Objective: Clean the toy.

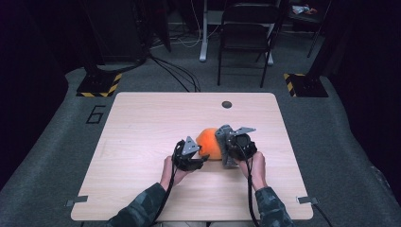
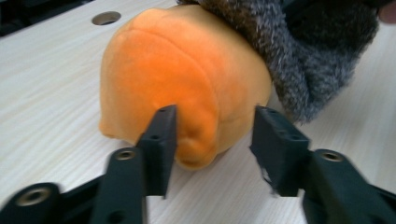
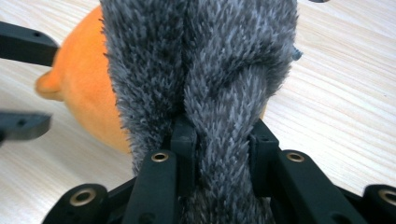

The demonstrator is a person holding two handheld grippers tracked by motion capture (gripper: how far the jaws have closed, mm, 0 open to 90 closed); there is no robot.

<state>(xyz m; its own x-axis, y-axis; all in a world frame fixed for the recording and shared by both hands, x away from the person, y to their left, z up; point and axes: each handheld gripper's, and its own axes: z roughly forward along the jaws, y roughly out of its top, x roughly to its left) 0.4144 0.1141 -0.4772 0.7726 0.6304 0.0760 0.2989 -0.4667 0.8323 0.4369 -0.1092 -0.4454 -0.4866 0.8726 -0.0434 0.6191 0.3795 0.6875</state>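
An orange plush toy with a grey furry part lies on the wooden table, right of centre. My left gripper sits at the toy's near left side. Its jaws stand open around a bulge of the orange plush, one pad against the fabric and the other apart. My right gripper comes in from the right and is shut on a thick fold of the grey fur, squeezed between its pads. The orange body shows behind the fur. The grey fur drapes over the toy's right end.
A small round hole lies in the table near its far edge. Bare tabletop surrounds the toy on all sides. A folding chair and cables stand on the floor beyond the table.
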